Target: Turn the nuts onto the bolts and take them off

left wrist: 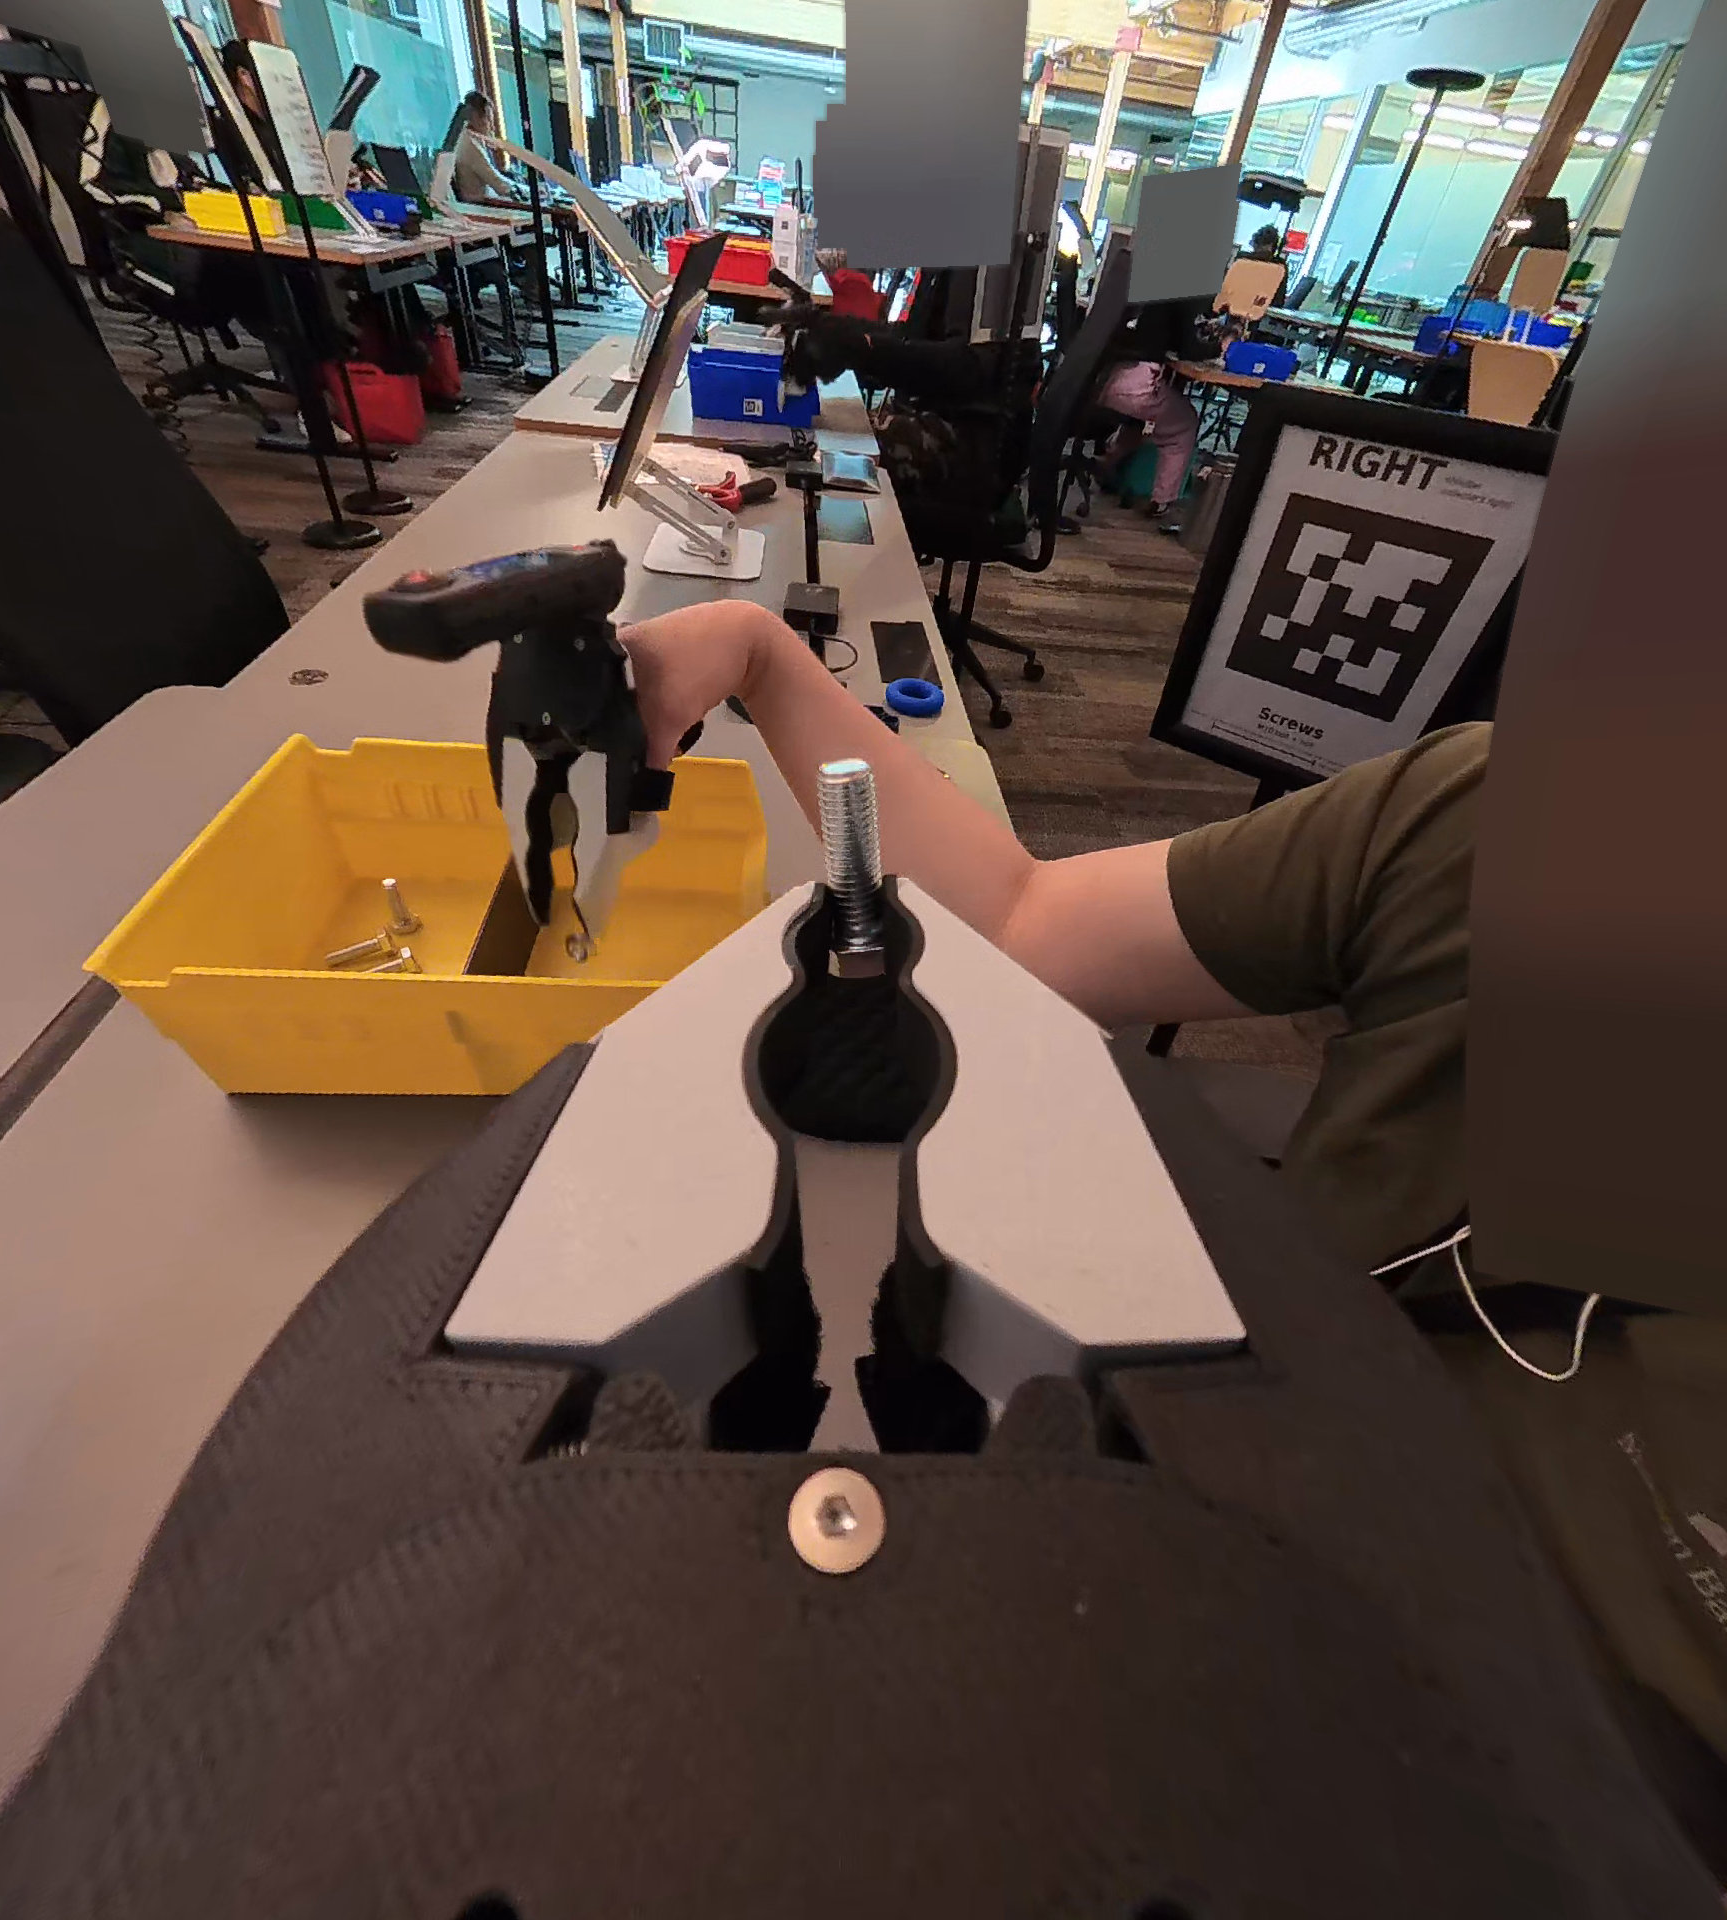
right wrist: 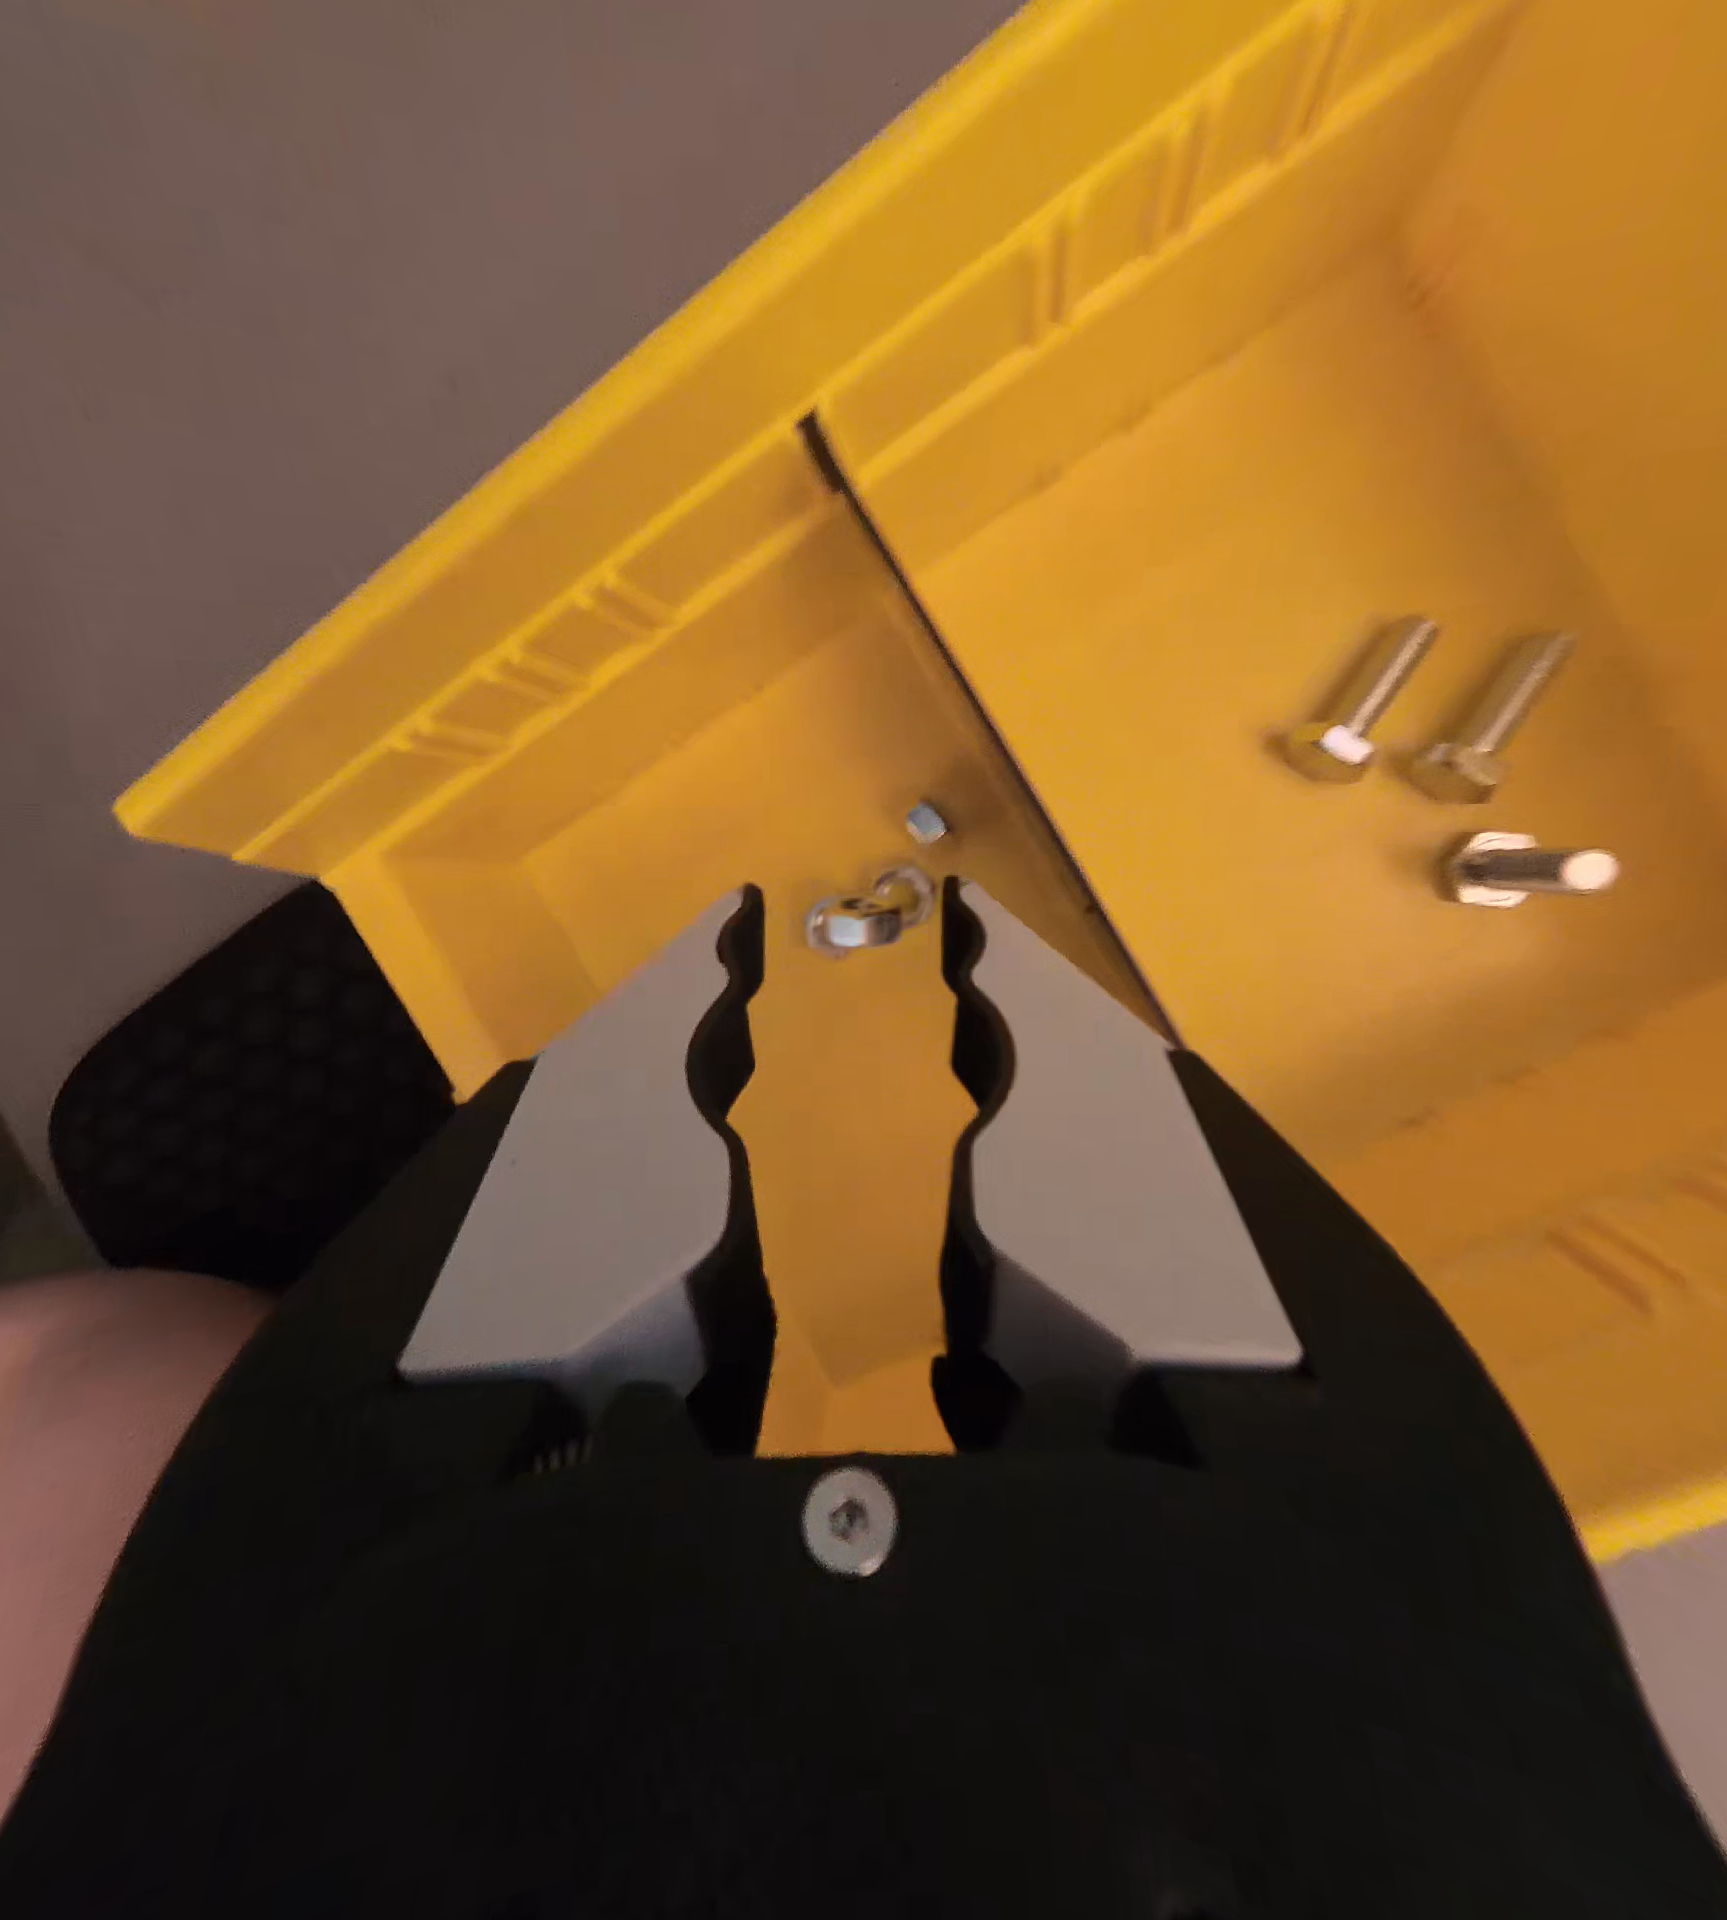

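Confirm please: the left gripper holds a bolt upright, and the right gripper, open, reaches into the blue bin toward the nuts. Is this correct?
Not quite: the bin is yellow, not blue, as both wrist views show. The rest stands: the left gripper holds the bolt upright, and the open right gripper reaches toward the nuts.

On your grey worktop [left wrist: 59, 935] a tilted monitor on a white stand [left wrist: 677, 416] stands well beyond a blue ring [left wrist: 909, 693]. A blue bin [left wrist: 745, 384] sits farther back. Off the worktop's right edge you have a black-framed sign [left wrist: 1358, 582] and a black office chair [left wrist: 973, 457].
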Demonstrator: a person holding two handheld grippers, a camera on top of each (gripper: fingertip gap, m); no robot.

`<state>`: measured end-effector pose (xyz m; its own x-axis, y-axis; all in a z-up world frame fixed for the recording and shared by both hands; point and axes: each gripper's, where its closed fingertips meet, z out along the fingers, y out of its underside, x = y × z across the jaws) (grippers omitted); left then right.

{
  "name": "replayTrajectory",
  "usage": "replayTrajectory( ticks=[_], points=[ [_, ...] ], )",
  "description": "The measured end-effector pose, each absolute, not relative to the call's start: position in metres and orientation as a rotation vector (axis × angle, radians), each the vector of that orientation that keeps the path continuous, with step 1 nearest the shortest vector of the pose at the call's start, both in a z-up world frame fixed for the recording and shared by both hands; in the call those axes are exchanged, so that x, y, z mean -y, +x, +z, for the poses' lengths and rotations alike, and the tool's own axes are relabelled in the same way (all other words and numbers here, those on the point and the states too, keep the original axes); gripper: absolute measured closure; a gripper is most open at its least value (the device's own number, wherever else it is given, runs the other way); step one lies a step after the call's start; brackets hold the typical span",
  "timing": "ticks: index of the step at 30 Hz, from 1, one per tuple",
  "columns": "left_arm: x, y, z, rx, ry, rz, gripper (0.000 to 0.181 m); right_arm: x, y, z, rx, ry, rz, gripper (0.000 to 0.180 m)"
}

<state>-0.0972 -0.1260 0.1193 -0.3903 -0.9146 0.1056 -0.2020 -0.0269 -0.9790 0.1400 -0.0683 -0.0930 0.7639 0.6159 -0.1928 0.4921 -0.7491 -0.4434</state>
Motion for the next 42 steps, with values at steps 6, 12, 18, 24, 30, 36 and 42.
replayTrajectory(
  ticks=[6, 12, 18, 24, 30, 36, 42],
  points=[
    [0.124, -0.093, 0.115, -1.634, -1.206, -1.463, 0.173, 0.04, 0.114, -0.009, 0.92, -2.136, 0.269, 0.135],
    [0.119, -0.084, 0.105, -1.645, -1.253, -1.414, 0.173, 0.091, -0.015, 0.143, 1.066, -1.294, 0.571, 0.136],
    [0.116, -0.08, 0.1, -1.648, -1.279, -1.387, 0.173, 0.109, -0.079, 0.139, 1.158, -1.295, 0.84, 0.138],
    [0.116, -0.08, 0.099, -1.657, -1.262, -1.367, 0.173, 0.114, -0.104, 0.12, 1.259, -1.34, 1.003, 0.172],
    [0.092, -0.096, 0.142, -1.384, -1.178, -1.436, 0.144, 0.072, -0.044, 0.13, 1.046, -1.399, 0.702, 0.172],
    [0.062, -0.141, 0.178, -1.139, -1.102, -1.438, 0.143, -0.036, 0.166, 0.006, 0.383, -2.159, -0.117, 0.171],
    [0.037, -0.161, 0.178, -1.038, -1.187, -1.343, 0.145, -0.04, 0.211, -0.093, 0.3, -2.539, -0.248, 0.171]
  ],
)
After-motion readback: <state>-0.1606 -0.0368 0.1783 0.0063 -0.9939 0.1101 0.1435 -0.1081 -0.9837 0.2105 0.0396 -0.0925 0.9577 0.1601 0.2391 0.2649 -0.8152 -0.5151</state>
